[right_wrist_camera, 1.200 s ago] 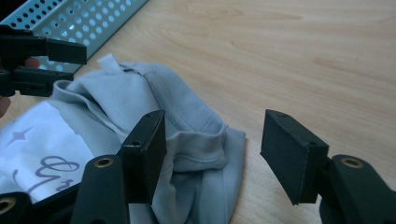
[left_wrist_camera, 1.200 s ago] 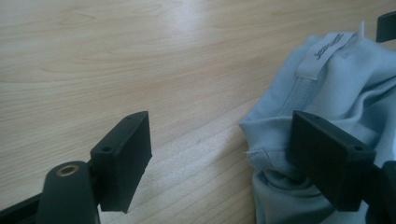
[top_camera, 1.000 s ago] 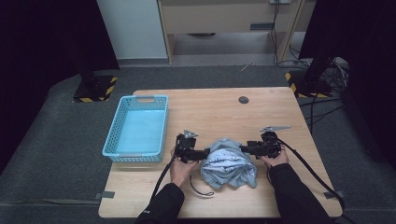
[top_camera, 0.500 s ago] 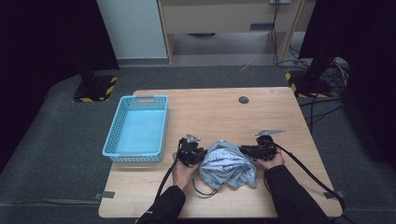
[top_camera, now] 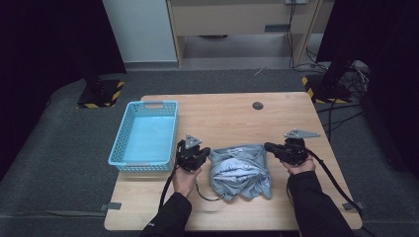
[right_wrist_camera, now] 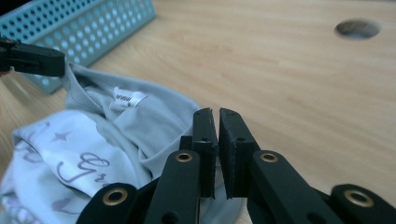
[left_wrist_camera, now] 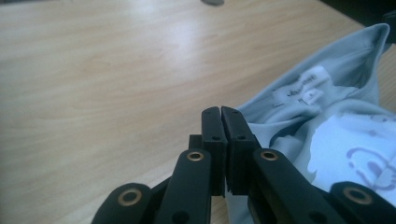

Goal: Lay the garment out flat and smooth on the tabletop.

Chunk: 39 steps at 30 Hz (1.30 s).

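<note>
High view: fixed above the person's side, looking forward and down over the whole table (top_camera: 232, 113). Left and right gripper views: low and close, each looking along its own jaws. All three share the pale-blue garment (top_camera: 240, 172) and the surrounding tabletop.

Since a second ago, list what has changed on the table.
Both grippers have just been closing on the light blue T-shirt: the left gripper pinches its left edge, the right gripper its right edge. The hands pulled slightly apart and the upper edge of the T-shirt now stretches between them. The blue basket and the wooden table stayed as they were.
</note>
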Tool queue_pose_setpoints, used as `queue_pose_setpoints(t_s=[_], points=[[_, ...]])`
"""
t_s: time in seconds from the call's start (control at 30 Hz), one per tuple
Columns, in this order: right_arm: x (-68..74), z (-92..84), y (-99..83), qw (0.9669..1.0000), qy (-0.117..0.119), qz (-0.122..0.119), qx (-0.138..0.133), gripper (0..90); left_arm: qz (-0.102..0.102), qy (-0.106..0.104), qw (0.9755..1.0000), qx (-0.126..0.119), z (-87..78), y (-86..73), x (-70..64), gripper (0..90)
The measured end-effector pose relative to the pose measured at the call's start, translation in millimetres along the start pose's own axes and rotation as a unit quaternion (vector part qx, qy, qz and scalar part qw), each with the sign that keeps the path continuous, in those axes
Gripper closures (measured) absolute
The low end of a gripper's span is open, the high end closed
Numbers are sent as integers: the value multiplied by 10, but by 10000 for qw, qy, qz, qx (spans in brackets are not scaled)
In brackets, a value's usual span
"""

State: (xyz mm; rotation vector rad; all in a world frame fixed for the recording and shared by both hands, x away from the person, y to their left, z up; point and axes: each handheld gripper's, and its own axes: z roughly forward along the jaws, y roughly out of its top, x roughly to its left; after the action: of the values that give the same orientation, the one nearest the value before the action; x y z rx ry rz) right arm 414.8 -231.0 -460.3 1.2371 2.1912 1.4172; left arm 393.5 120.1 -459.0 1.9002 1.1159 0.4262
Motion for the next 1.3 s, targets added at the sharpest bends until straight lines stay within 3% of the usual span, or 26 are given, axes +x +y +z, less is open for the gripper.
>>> queue_pose_setpoints(t_s=[0.27,0.3,0.4,0.5,0.53,0.6,0.63,0.67,0.7,0.73,0.77,0.8,0.83,0.87,0.9,0.93,0.97,1.07,1.13,1.17,1.2,1.3], points=[[81,-247,183,9988,-89,-252,-401,856,372,122,9983,-422,-242,253,-119,892],[129,-263,253,9983,-81,-338,-465,856,486,202,9971,-551,-302,352,-148,892],[162,-280,347,9975,-105,-383,-584,856,523,234,9959,-701,-361,471,-162,892],[204,-327,608,9952,-163,-384,-890,856,679,361,9936,-830,-425,682,-196,893],[216,-347,686,9943,-197,-391,-975,856,837,484,9913,-896,-463,835,-226,893],[247,-392,847,9916,-306,-411,-1185,855,912,551,9900,-920,-474,911,-242,892],[261,-412,929,9899,-343,-405,-1311,855,1035,716,9872,-979,-473,1060,-268,892],[261,-412,929,9899,-343,-405,-1311,855,1035,716,9872,-979,-473,1060,-268,892],[298,-434,1097,9853,-540,-436,-1562,855,1067,807,9859,-1006,-460,1134,-273,892],[316,-427,1182,9827,-672,-450,-1668,853,1077,1003,9834,-1063,-404,1279,-260,891],[324,-403,1261,9799,-807,-444,-1771,850,1077,1003,9834,-1063,-404,1279,-260,887],[324,-358,1336,9776,-943,-428,-1832,837,1010,1321,9805,-1051,-291,1405,-217,874],[317,-296,1399,9759,-1106,-427,-1834,784,844,1427,9809,-1017,-217,1449,-177,798],[298,-218,1447,9732,-1345,-445,-1811,697,663,1428,9830,-946,-153,1467,-129,724],[268,-143,1479,9738,-1493,-420,-1663,681,438,1401,9852,-887,-98,1464,-86,703],[225,-72,1494,9765,-1540,-345,-1469,644,438,1401,9852,-887,-98,1464,-86,648],[185,-19,1484,9786,-1578,-271,-1294,629,112,1248,9887,-820,-41,1403,-24,624],[138,29,1413,9798,-1580,-210,-1205,575,75,1162,9901,-785,-23,1303,-3,574],[90,43,1249,9831,-1430,-137,-1133,540,108,1156,9910,-673,-18,1200,12,518],[71,42,1189,9842,-1371,-74,-1121,472,-13,921,9943,-527,-27,1093,39,496],[71,42,1189,9842,-1371,-74,-1121,472,-13,921,9943,-527,-27,1093,39,480],[0,11,932,9870,-1235,182,-1014,381,-115,644,9974,-313,-77,868,32,443]])
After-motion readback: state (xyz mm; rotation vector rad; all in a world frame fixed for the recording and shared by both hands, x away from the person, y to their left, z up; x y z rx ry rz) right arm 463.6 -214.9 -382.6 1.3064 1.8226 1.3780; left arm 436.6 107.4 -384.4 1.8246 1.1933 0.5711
